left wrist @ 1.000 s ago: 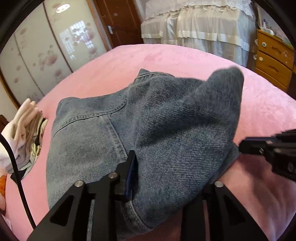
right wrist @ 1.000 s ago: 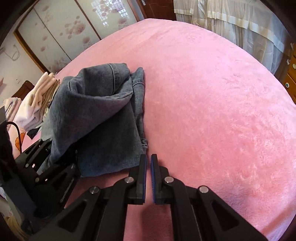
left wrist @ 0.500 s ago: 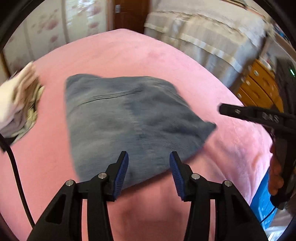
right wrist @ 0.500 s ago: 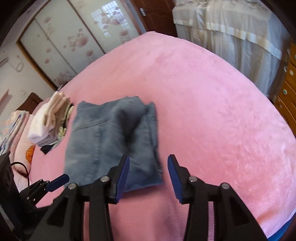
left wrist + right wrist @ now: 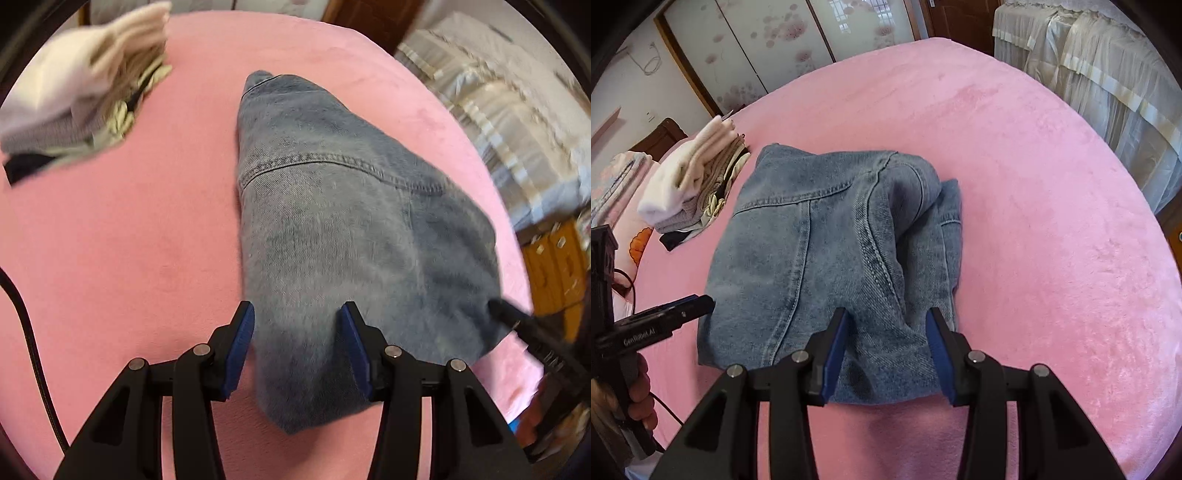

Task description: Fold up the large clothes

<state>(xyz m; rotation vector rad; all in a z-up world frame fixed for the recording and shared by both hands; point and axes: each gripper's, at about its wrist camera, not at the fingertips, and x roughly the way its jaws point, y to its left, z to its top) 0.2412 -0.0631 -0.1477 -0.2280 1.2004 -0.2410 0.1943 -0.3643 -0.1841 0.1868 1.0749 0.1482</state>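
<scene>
so, folded denim jeans (image 5: 827,254) lie in a thick, roughly rectangular bundle on the pink plush bedspread (image 5: 1034,229); cloth is faded blue-grey twill with doubled stitch lines and a curved yoke seam, one lumpy fold bulging along its 3 o'clock edge in the right wrist view

left gripper (image 5: 297,347) has just been opening; its blue-padded jaws stand apart, straddling the near corner of the denim, and the pads do not appear to press the cloth, though this view is blurred

right gripper (image 5: 886,350) has just been opening too; jaws parted over the near hem, fabric showing between them, pads apparently clear of it

left gripper also shows at 8 o'clock in the right wrist view, its tip at the bundle's edge, a hand (image 5: 641,391) on its handle

stack of folded clothes (image 5: 690,184), cream, beige and grey knits, soft and layered, sits at 10 o'clock of the jeans, near but apart

black cable (image 5: 26,343) curves along the 9 o'clock rim of the left wrist view

beyond the bed: floral sliding panels (image 5: 768,40) at 11 o'clock, pale ruffled drapery (image 5: 1108,74) at 2 o'clock, orange wooden drawers (image 5: 557,266) at 3 o'clock in the left wrist view
</scene>
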